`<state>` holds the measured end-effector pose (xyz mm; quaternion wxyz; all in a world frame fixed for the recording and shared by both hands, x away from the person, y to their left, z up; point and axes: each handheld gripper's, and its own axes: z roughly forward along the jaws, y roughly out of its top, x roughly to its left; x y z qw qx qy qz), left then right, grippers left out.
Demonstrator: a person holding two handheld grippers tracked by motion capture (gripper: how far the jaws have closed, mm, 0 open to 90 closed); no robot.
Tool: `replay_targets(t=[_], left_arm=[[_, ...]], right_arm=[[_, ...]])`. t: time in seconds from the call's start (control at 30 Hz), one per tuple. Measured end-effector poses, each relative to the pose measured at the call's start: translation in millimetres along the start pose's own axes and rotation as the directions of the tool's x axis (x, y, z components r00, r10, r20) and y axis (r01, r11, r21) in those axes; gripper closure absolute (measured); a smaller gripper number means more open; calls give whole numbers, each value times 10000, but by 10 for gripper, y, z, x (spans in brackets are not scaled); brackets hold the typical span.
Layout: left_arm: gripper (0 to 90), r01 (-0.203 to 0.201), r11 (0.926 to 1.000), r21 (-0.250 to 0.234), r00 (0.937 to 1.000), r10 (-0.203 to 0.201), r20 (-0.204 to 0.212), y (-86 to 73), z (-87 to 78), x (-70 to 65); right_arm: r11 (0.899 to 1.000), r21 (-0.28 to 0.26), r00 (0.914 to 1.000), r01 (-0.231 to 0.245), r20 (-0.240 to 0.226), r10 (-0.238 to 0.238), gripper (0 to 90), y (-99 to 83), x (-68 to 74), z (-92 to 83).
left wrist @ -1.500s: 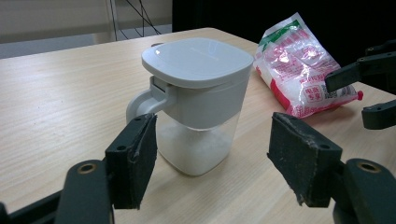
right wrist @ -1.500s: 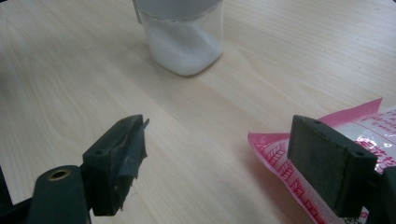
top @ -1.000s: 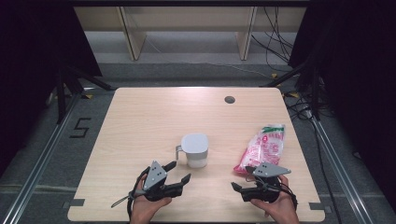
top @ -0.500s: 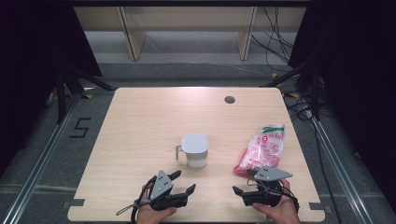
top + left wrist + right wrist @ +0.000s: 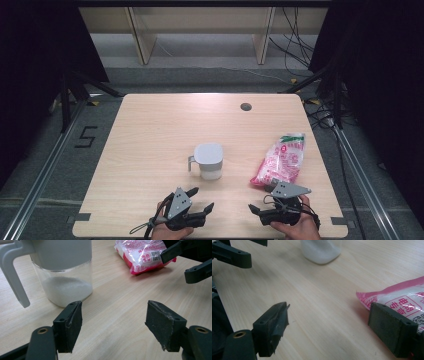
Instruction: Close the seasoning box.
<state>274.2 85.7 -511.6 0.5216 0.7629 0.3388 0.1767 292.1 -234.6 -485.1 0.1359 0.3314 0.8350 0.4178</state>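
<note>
A clear jug with a white lid and handle [image 5: 209, 161] stands mid-table and holds white grains; it is close ahead in the left gripper view [image 5: 62, 270]. To its right lies a pink-and-white bag [image 5: 281, 160]. My left gripper [image 5: 201, 199] is open near the front edge, just short of the jug, with nothing between its jaws [image 5: 116, 320]. My right gripper [image 5: 261, 199] is open too, near the bag's near end. In the right gripper view [image 5: 332, 325] the bag [image 5: 402, 297] lies just behind the right jaw, and I cannot tell whether they touch.
A round cable hole [image 5: 245, 106] sits at the table's far right. Bare wood lies between the two grippers and across the far half. Each gripper view catches the other gripper: the right one [image 5: 190, 260], the left one [image 5: 234, 255]. Shelving and cables lie beyond the table.
Both hands have drawn back a little toward the table's front edge. The jug and the bag have not moved.
</note>
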Motion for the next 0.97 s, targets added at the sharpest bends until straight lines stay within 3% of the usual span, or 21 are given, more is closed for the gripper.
replay_targets(t=[0.03, 0.07, 0.2, 0.27, 0.4, 0.47, 0.5, 0.7, 0.77, 0.83, 0.87, 0.9, 0.97], left_arm=[[288, -152, 9999, -48, 9998, 152, 91, -4, 10, 3], [288, -89, 10000, 10, 9999, 89, 118, -10, 12, -9], [288, 115, 9999, 12, 9998, -116, 139, -19, 28, -53], [288, -306, 9995, 98, 9994, 304, 177, -12, 20, -31], [288, 41, 10000, 64, 9999, -42, 97, -17, 16, -44], [288, 25, 10000, 65, 9999, -25, 102, -17, 14, -41], [287, 29, 10000, 56, 9999, -30, 103, -16, 13, -40], [286, 71, 10000, 16, 9999, -72, 139, -16, 10, -33], [285, -213, 9998, -10, 9997, 213, 123, -8, 3, -13], [285, 98, 9999, 37, 9999, -98, 21, -11, -7, -23], [285, -228, 9997, 65, 9997, 228, 26, -3, -13, -1], [285, 186, 9998, 7, 9998, -186, 0, -12, -8, -20], [285, 99, 9999, 23, 9999, -99, 12, -12, -11, -9]], right_arm=[[9999, 83, 9999, -114, -3, 114, 174, -6, 17, 4], [9998, 127, 9999, 125, -112, -123, 174, -5, 3, 9], [9996, 278, 9999, 35, -145, -31, 175, -16, 22, 16], [9995, 300, 9997, 38, -223, -31, 175, -17, 21, 14], [9994, 329, 9997, 53, -229, -45, 175, -19, 21, 14], [9995, 310, 9998, -108, -156, 112, 175, -24, 37, 14], [9996, 235, 9998, 150, -119, -147, 175, -21, 17, 17], [9995, 241, 9998, 182, -95, -180, 175, -24, 12, 19], [9995, 276, 9998, 135, -141, -131, 175, -23, 16, 19], [9995, 268, 9998, 154, -134, -150, 175, -24, 15, 19], [9996, 273, 9998, 122, -153, -117, 175, -25, 17, 20], [9995, 237, 9998, 190, -121, -187, 175, -25, 13, 21], [9996, 232, 9998, 169, -137, -166, 175, -25, 13, 21]])
